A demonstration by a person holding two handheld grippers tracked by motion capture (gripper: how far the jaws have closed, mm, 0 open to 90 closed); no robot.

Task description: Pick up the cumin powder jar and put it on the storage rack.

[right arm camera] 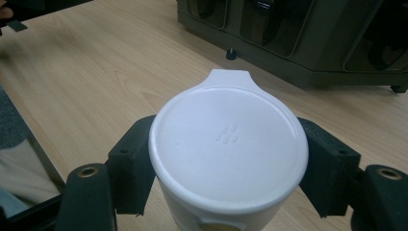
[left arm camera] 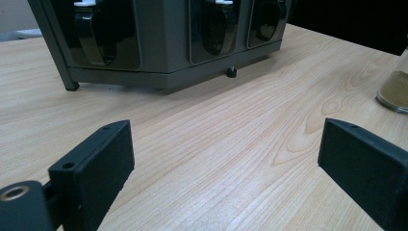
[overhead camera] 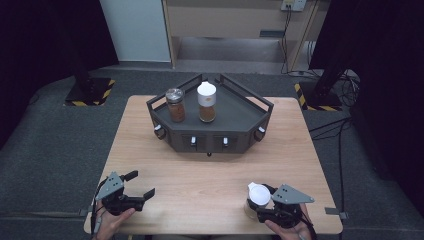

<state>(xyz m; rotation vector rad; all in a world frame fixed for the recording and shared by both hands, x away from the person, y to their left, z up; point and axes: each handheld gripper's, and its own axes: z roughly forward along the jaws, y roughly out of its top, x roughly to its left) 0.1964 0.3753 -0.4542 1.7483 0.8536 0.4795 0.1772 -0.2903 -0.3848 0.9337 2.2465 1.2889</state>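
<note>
We grip a spice jar at the table's near right corner.

Our right gripper (right arm camera: 226, 168) clamps the upright white-lidded jar (right arm camera: 228, 144); the rack (overhead camera: 210, 131) lies straight ahead; our left gripper (overhead camera: 134, 185) gapes empty.

Matt white plastic lid (right arm camera: 228, 144); pale wood-grain table (overhead camera: 210, 185); matt dark rack (overhead camera: 235, 117).
</note>
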